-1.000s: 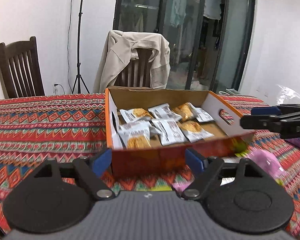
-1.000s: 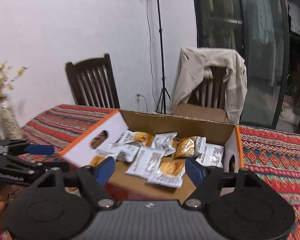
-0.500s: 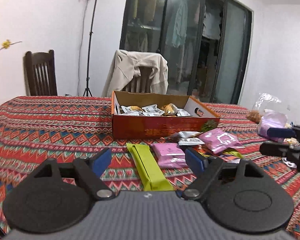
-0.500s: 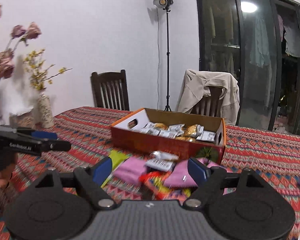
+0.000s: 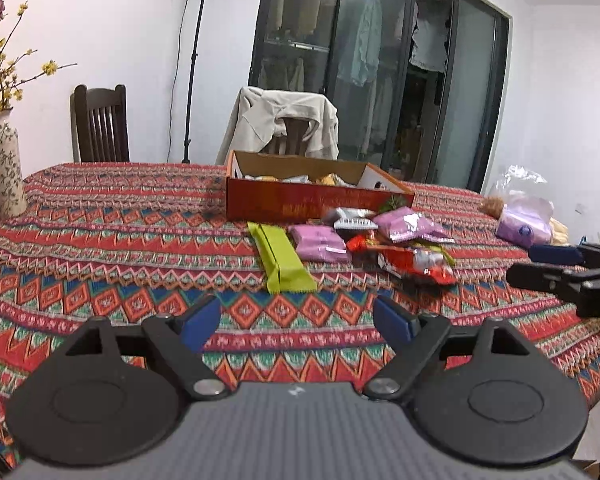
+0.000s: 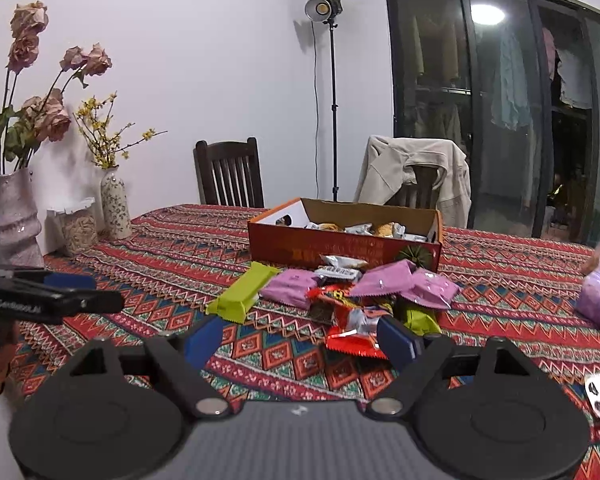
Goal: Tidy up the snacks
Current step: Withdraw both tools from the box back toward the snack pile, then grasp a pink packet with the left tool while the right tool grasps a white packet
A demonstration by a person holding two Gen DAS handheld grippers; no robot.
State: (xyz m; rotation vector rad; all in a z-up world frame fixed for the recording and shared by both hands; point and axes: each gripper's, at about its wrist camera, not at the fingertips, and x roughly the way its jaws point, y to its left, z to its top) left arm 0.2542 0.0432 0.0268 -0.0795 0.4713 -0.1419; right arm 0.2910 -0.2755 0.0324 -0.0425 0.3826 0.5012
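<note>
Both tongs are held wide open and empty, the left gripper (image 5: 296, 322) and the right gripper (image 6: 300, 340) poised above the patterned tablecloth (image 5: 100, 232). Just beyond, loose snack packets (image 6: 352, 292) are heaped before the cardboard box (image 6: 340, 244). They are judged light, crinkly and slippery, best pinched at a sealed edge, as on the green bar (image 5: 280, 256).

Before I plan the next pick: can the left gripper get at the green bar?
Probably yes. The left gripper is open and empty, and the green bar lies flat straight ahead with only bare tablecloth between.
</note>
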